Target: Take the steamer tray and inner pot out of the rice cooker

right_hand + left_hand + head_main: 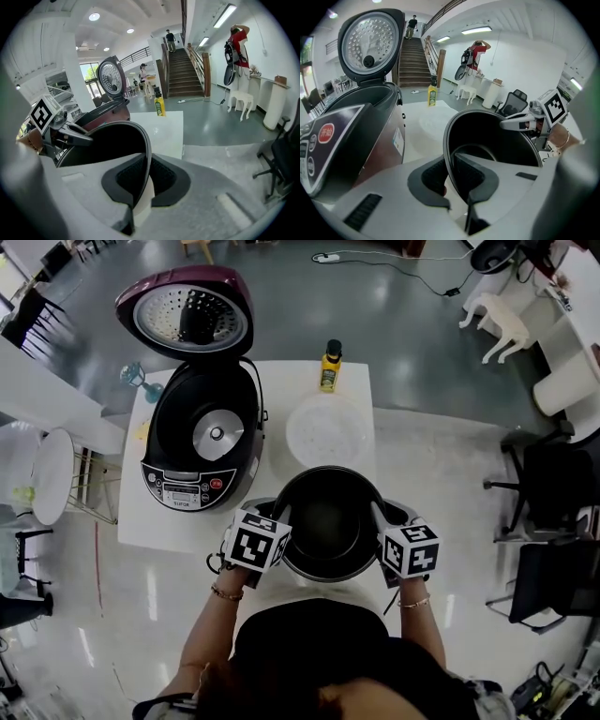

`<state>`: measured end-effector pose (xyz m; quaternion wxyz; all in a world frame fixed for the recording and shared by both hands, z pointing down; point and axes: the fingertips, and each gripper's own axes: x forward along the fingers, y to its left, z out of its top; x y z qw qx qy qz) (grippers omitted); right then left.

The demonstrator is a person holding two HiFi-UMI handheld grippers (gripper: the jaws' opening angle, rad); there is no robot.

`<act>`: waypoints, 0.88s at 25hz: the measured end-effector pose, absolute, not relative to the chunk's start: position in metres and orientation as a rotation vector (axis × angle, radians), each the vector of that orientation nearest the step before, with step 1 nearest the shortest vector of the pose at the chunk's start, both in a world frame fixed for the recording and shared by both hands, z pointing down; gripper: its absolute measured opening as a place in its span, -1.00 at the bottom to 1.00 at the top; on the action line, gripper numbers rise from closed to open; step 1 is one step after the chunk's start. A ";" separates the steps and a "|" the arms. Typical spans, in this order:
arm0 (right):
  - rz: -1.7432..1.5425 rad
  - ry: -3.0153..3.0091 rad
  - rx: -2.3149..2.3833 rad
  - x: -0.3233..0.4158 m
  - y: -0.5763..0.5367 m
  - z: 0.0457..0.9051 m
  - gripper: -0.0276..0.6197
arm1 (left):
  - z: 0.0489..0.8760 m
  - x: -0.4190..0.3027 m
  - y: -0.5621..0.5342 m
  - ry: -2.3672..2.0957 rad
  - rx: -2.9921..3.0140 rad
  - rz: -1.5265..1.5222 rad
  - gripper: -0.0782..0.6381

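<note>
White square table [292,381] bears the open maroon rice cooker [202,432], with the deep black metal inner pot [328,521] at its near edge.
The pot is smooth, dark and empty inside; the left gripper [281,514] and right gripper [377,512] are clamped on opposite sides of its thin rim.

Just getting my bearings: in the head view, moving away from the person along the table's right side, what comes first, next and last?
inner pot → steamer tray → yellow bottle
</note>
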<state>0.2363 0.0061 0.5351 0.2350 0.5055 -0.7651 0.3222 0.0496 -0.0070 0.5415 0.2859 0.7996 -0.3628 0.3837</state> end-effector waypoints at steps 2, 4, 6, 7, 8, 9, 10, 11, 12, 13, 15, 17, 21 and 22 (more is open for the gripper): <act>0.882 -2.100 1.381 0.237 0.000 0.538 -0.84 | 0.545 0.050 -0.011 -0.978 2.128 1.024 -0.67; 0.886 -2.100 1.374 0.238 -0.004 0.542 -0.84 | 0.548 0.051 -0.014 -0.983 2.121 1.031 -0.67; 0.894 -2.097 1.364 0.239 -0.007 0.547 -0.84 | 0.552 0.052 -0.017 -0.982 2.114 1.036 -0.67; 0.898 -2.096 1.357 0.239 -0.008 0.550 -0.84 | 0.554 0.052 -0.017 -0.981 2.108 1.037 -0.67; 0.901 -2.095 1.351 0.239 -0.009 0.552 -0.84 | 0.557 0.051 -0.018 -0.981 2.101 1.038 -0.67; 0.904 -2.093 1.344 0.238 -0.010 0.555 -0.84 | 0.559 0.051 -0.018 -0.979 2.093 1.039 -0.67; 0.908 -2.091 1.339 0.238 -0.011 0.557 -0.84 | 0.562 0.051 -0.018 -0.978 2.086 1.041 -0.67; 0.912 -2.089 1.335 0.238 -0.011 0.559 -0.84 | 0.563 0.051 -0.019 -0.976 2.082 1.042 -0.67; 0.914 -2.088 1.333 0.239 -0.012 0.560 -0.84 | 0.564 0.051 -0.019 -0.976 2.080 1.041 -0.67; 0.914 -2.088 1.334 0.240 -0.012 0.560 -0.84 | 0.565 0.052 -0.020 -0.977 2.081 1.039 -0.67; 0.909 -2.089 1.336 0.240 -0.015 0.561 -0.84 | 0.565 0.053 -0.024 -0.980 2.083 1.037 -0.67; 0.905 -2.090 1.339 0.241 -0.019 0.562 -0.84 | 0.567 0.053 -0.027 -0.982 2.085 1.037 -0.67; 0.892 -2.092 1.343 0.243 -0.020 0.562 -0.84 | 0.567 0.055 -0.029 -0.987 2.090 1.023 -0.67; 0.888 -2.092 1.343 0.243 -0.021 0.562 -0.84 | 0.567 0.055 -0.030 -0.989 2.089 1.017 -0.67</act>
